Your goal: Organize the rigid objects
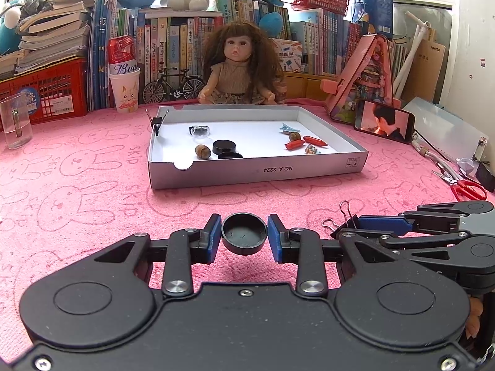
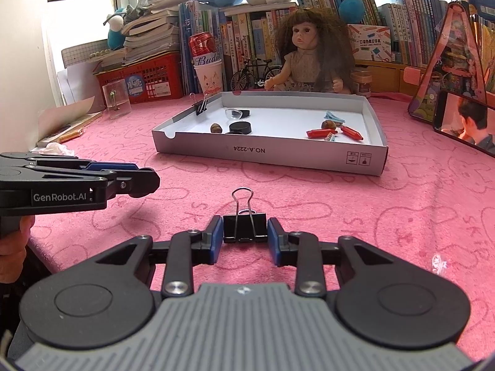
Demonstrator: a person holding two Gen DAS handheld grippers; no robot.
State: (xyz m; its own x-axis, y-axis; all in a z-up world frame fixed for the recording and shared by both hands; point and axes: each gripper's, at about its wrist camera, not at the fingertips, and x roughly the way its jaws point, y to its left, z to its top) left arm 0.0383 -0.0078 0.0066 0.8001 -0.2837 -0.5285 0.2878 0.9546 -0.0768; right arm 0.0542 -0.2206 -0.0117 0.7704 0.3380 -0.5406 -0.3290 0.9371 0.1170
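Pink cloth, before the white tray [image 1: 256, 170]: your left gripper [image 1: 244, 237] clasps a black cap [image 1: 244, 235], your right gripper [image 2: 244, 237] a binder clip [image 2: 244, 227]; several trinkets already lie in that tray, these two remain.

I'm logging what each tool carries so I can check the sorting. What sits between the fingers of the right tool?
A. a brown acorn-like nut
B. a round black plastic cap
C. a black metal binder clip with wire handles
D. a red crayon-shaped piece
C: the right wrist view shows the black metal binder clip with wire handles gripped between the right tool's blue pads, above the pink bunny-print cloth.
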